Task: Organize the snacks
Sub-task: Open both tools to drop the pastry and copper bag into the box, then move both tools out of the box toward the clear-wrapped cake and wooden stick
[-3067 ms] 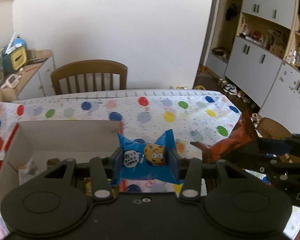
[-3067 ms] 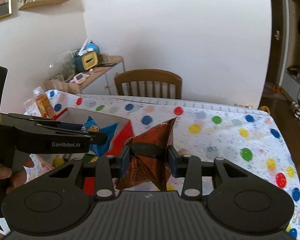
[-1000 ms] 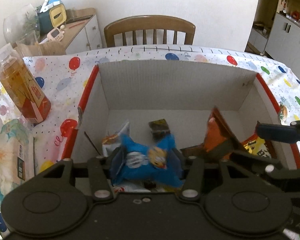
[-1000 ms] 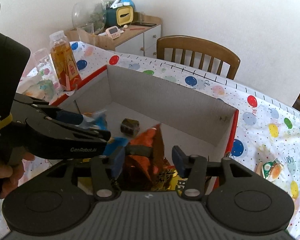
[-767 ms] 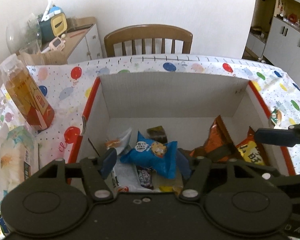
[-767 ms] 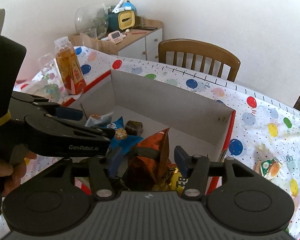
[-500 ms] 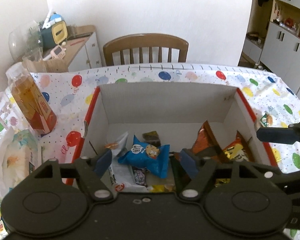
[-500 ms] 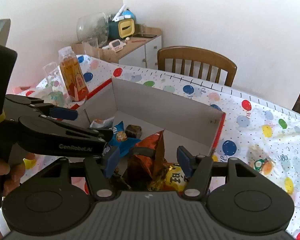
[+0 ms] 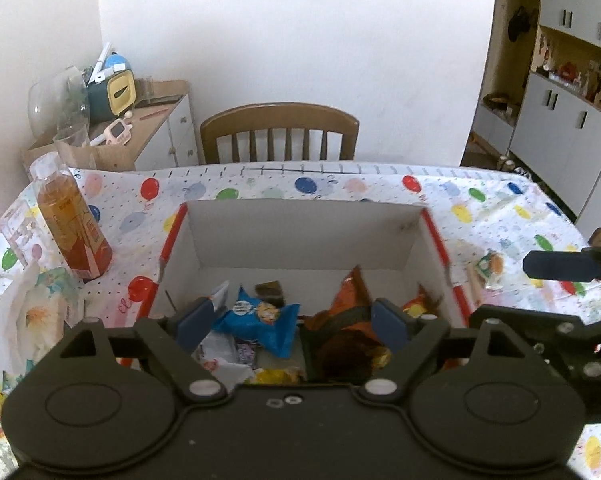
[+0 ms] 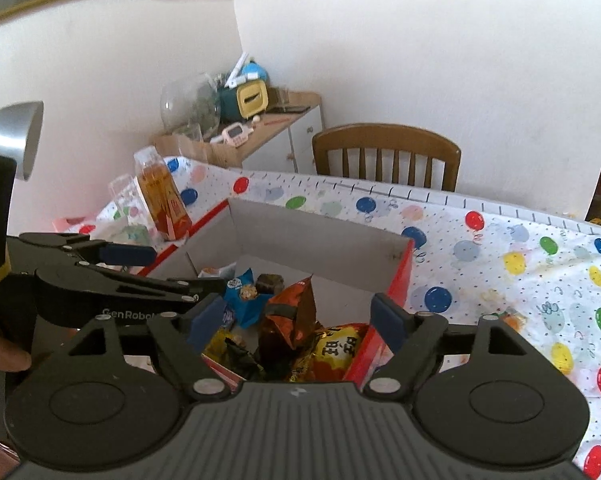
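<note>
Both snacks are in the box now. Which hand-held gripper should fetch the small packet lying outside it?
Probably the right hand-held gripper: it hangs open, and the small green-and-orange packet lies on the balloon tablecloth on the right of the red-edged cardboard box.

Left gripper (image 9: 293,324): jaws spread wide, nothing between the blue pads (image 9: 192,322), angled downward. Right gripper (image 10: 295,319): jaws likewise spread wide and empty, alongside the left, tilted down. Bare fingers (image 10: 4,354) wrapped on the left handle.
</note>
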